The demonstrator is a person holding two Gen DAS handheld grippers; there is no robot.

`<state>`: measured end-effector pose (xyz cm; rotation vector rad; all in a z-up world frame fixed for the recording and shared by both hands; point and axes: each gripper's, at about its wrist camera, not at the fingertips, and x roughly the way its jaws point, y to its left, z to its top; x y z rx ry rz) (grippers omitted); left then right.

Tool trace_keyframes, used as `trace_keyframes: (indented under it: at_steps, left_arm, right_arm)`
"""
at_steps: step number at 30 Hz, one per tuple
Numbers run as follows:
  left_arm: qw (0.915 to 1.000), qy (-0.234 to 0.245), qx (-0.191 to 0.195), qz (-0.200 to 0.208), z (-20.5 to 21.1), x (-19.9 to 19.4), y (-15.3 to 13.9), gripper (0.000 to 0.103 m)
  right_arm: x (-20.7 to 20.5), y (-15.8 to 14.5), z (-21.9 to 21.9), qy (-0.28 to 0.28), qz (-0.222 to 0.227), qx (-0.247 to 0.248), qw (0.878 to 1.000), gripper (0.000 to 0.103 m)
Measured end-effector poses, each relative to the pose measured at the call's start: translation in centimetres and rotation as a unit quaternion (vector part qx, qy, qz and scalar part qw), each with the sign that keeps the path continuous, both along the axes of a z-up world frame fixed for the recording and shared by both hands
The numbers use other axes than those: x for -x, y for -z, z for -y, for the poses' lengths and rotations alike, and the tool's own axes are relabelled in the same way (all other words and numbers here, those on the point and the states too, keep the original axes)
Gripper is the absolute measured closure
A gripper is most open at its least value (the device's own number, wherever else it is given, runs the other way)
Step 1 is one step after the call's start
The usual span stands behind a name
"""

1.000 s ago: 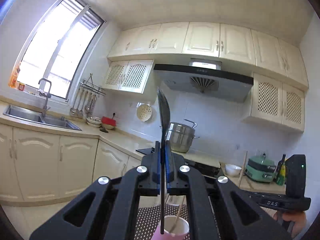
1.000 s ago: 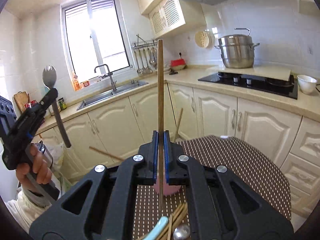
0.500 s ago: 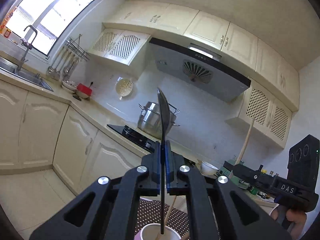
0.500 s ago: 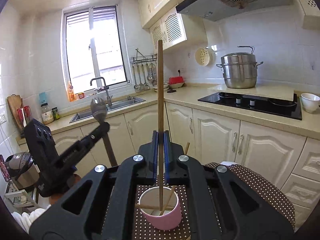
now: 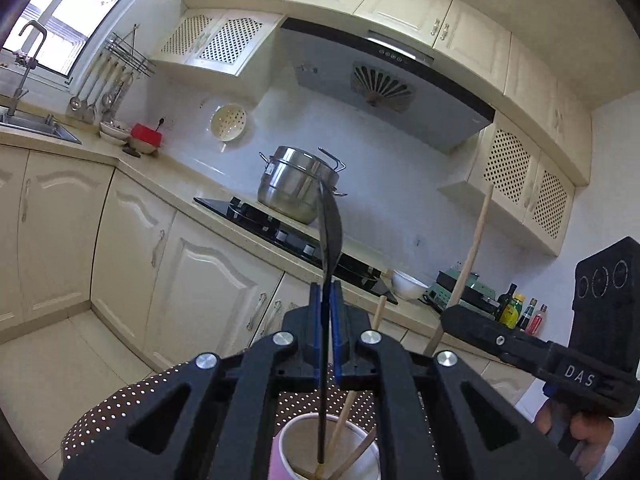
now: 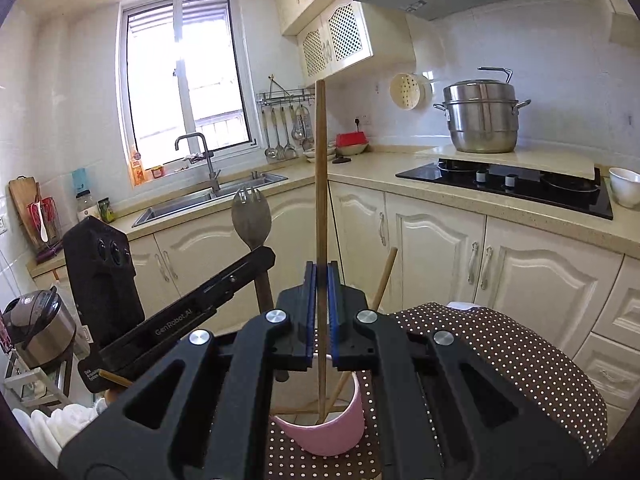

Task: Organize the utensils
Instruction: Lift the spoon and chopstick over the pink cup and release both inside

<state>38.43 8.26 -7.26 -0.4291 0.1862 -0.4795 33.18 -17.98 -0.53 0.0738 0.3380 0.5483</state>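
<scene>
A pink cup [image 5: 328,456] stands on the dotted brown table [image 5: 120,404], with wooden chopsticks leaning in it. My left gripper [image 5: 327,312] is shut on a metal spork [image 5: 330,232], upright, its handle end down inside the cup. My right gripper [image 6: 320,304] is shut on a wooden chopstick [image 6: 320,168], upright, its lower end inside the pink cup [image 6: 324,428]. The spork's pronged head [image 6: 251,218] and the left gripper [image 6: 208,312] show in the right wrist view. The right gripper [image 5: 520,344] and its chopstick [image 5: 476,236] show in the left wrist view.
The dotted table [image 6: 500,360] stands in a kitchen. Behind it runs a counter with a black hob [image 6: 504,184], a steel pot [image 6: 482,116], a white bowl [image 6: 624,186] and a sink [image 6: 208,200]. A rice cooker [image 6: 36,324] stands low at the left.
Both grippers have come down over the pink cup. The spork's handle and the chopstick's lower end now reach deeper inside the cup. Both cameras have tilted and shifted.
</scene>
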Motion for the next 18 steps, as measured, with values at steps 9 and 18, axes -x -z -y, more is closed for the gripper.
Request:
trace_keyframes:
  at_steps: [9,18]
  left_arm:
    - [0.9993,-0.030,-0.022,0.005,-0.3,1.9,-1.5,0.047]
    - [0.9919,-0.101,-0.074,-0.020,-0.5,4.7,-3.4,0.033]
  right_arm:
    - [0.9,0.6,-0.3,0.005,-0.004,0.012,1.000,0.097]
    - [1.4,1.1,-0.1,0.025,-0.023,0.016,0.999,0.096]
